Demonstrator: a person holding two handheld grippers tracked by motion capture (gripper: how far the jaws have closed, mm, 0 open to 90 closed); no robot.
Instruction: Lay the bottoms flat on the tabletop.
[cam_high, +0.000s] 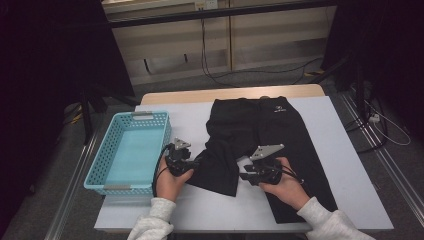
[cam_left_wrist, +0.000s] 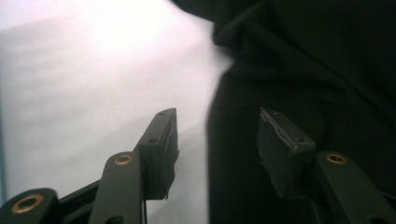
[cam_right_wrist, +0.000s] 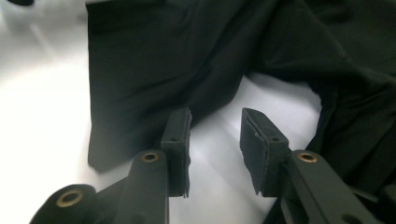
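- Trousers (cam_high: 260, 135), black, lie spread on the white counter (cam_high: 345, 170), one leg folded over.
- Left gripper (cam_high: 196, 162): parted, empty, at the folded leg's edge.
- Right gripper (cam_high: 243, 171): parted, empty.
- Blue basket (cam_high: 107, 172) sits left.

Site: a lab recording bay, not a home.
You work at a white-topped table (cam_high: 350, 165) ringed by black curtains (cam_high: 45, 75), with loose cables (cam_high: 210, 65) on grey carpet beyond your gripper fingers, metal floor rails (cam_high: 75, 180) on both sides, and plain beige wall panels (cam_high: 270, 35) at the far end.
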